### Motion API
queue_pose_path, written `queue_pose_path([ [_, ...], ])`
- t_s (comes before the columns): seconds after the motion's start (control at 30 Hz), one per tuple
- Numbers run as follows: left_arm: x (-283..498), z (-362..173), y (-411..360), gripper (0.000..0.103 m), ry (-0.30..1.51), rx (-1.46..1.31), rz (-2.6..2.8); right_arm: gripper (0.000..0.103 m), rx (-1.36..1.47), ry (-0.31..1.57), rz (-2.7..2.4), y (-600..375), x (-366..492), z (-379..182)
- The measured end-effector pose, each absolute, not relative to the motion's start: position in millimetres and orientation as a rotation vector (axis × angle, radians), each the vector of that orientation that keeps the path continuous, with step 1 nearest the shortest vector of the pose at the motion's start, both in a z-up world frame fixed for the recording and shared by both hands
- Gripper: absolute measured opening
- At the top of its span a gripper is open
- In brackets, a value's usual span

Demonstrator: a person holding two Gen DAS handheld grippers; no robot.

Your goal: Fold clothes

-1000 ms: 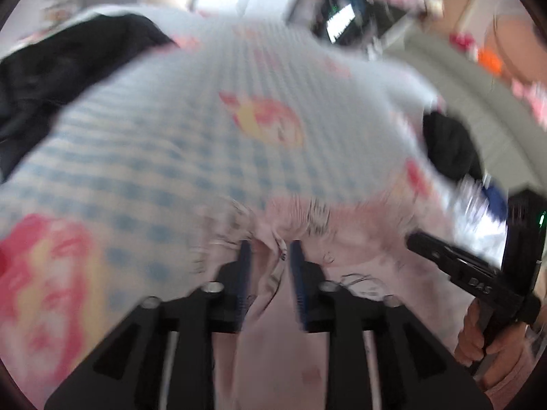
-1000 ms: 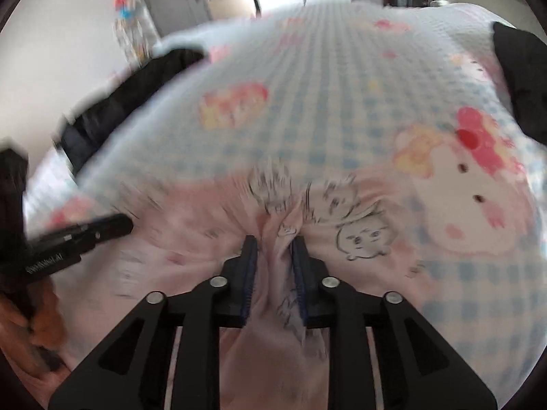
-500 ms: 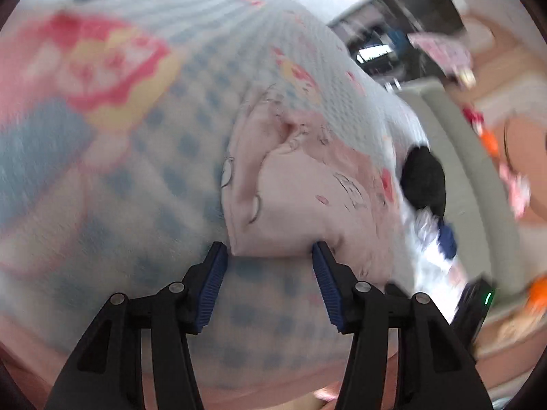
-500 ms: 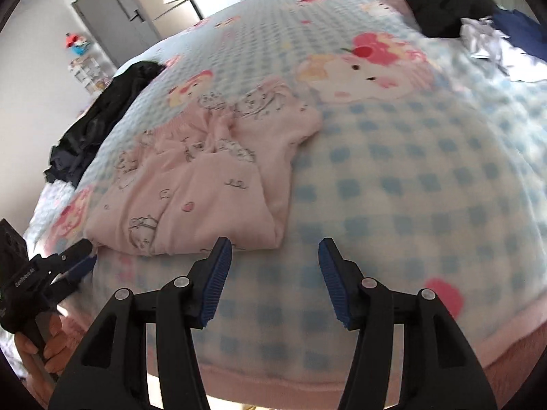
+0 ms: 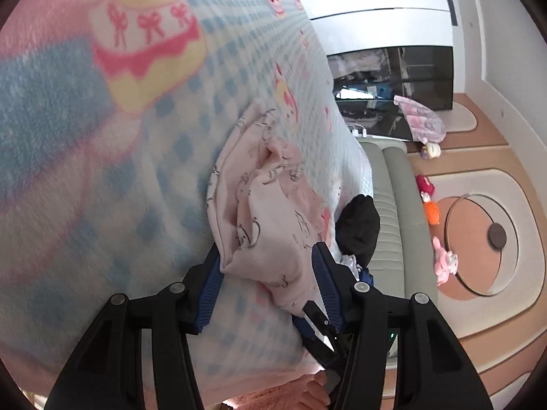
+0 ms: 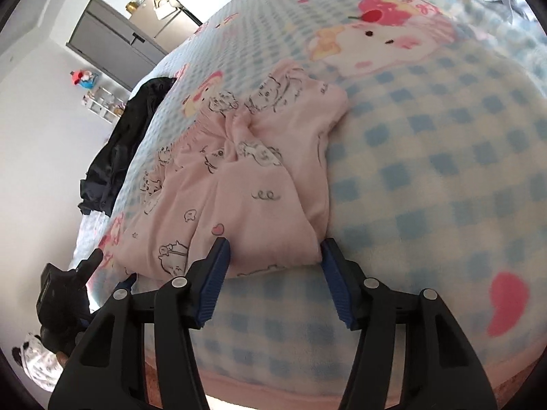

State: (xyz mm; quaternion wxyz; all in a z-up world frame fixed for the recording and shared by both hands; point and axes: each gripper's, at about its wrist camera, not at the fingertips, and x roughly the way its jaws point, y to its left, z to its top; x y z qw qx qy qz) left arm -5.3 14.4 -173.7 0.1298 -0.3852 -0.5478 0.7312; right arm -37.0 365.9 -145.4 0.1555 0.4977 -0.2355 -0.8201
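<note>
a bed under a blue-and-white checked fleece blanket printed with pink and yellow cartoon cats, pink trim along its near edge. white walls, a grey cabinet at the far side in the right wrist view, a small white shelf unit of trinkets beside it. in the left wrist view, a grey-green padded bench alongside the bed, a dark glass-fronted unit beyond, tan and cream floor with a round inlay and scattered soft toys. a black garment draped over the bed's far left edge; another black garment at the opposite edge by the bench.

near the bed's front edge, lying on the blanket: a pink garment with line-drawn cartoon animals, folded into a rumpled bundle, layers bunched at the middle.

left claw spread wide, blue-padded fingers straddling one end of the bundle. right claw spread wide too, fingers either side of the bundle's near corner, not pinching. right claw's tip visible low in the left wrist view, just beside the left claw.
</note>
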Motion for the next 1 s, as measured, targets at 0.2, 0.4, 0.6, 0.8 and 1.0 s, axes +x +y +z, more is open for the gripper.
queue_pose_path([
  [0.2,-24,-151,52,0.008,-1.207,-1.345,2.462,0.017,1.402,-0.611,-2.366,350,-49,-146],
  [0.4,-15,-105,77,0.007,-0.831,-1.292,2.627,0.010,1.296,-0.517,-2.451,354,-33,-114],
  [0.6,20,-84,80,0.007,-0.636,-1.272,2.616,0.010,1.242,-0.459,-2.458,370,12,-90],
  [0.8,34,-103,73,0.010,-0.542,-1.424,2.690,0.011,1.393,-0.517,-2.391,383,16,-143],
  [1.0,52,-96,65,0.033,-0.492,-1.412,2.817,0.025,1.334,-0.332,-2.500,383,30,-117],
])
